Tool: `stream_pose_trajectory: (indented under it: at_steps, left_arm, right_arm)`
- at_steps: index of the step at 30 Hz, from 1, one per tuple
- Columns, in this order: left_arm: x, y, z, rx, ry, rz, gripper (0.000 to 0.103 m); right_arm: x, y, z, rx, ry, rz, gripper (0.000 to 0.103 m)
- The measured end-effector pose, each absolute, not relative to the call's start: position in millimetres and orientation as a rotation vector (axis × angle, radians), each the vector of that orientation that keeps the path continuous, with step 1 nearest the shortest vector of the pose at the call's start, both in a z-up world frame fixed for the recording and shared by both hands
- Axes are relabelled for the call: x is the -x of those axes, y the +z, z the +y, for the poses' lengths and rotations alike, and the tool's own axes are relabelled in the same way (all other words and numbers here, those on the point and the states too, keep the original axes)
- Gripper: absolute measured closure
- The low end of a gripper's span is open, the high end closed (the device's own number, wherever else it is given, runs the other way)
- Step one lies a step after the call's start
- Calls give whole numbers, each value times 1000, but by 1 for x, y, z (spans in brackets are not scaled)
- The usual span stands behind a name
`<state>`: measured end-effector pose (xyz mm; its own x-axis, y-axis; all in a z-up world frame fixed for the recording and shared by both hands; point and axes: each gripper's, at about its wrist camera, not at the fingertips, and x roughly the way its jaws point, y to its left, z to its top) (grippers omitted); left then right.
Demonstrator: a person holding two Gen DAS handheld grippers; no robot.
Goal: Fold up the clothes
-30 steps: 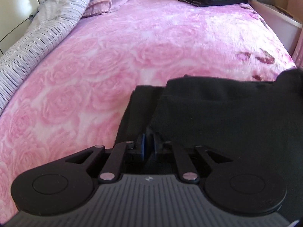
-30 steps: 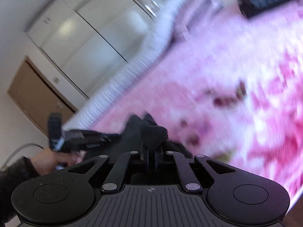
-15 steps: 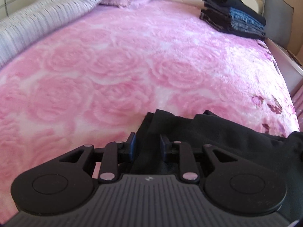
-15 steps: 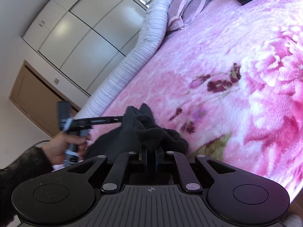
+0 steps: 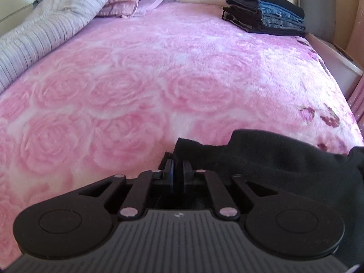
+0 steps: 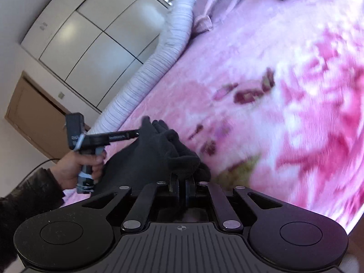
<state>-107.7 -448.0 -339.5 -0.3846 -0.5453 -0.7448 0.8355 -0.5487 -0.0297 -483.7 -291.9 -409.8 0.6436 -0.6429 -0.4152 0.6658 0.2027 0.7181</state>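
A black garment (image 5: 273,159) lies bunched at the near right of the pink rose blanket (image 5: 159,79). My left gripper (image 5: 178,166) has its jaws closing, and a corner of the black cloth sits pinched between the pads. In the right wrist view the same garment (image 6: 145,159) stretches between both tools. My right gripper (image 6: 182,182) is shut on a bunched fold of it. The left gripper (image 6: 136,133) shows there from the side, held by a person's hand (image 6: 77,166), its tip at the cloth's far corner.
A stack of folded dark clothes and jeans (image 5: 264,16) rests at the bed's far right. A striped quilt (image 5: 45,22) and pillows (image 5: 136,2) line the far left. The bed's edge (image 5: 350,68) runs along the right. White wardrobe doors (image 6: 95,34) stand behind.
The left jaws stood apart around the cloth's edge half a second ago and have come together on its corner. The right gripper has kept its hold on the bunched fold.
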Motion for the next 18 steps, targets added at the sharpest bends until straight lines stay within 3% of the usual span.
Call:
stream_pose_trajectory:
  at_steps: [4, 10, 18]
  left_arm:
    - [93, -324, -440, -854, -1921, 480, 90]
    - [60, -270, -362, -894, -1880, 256, 84]
    - [54, -276, -229, -894, -2005, 272, 82]
  right_arm:
    - [487, -397, -287, -985, -957, 32, 97]
    - [486, -357, -256, -858, -1106, 101, 87]
    - [433, -334, -231, -772, -843, 180, 81]
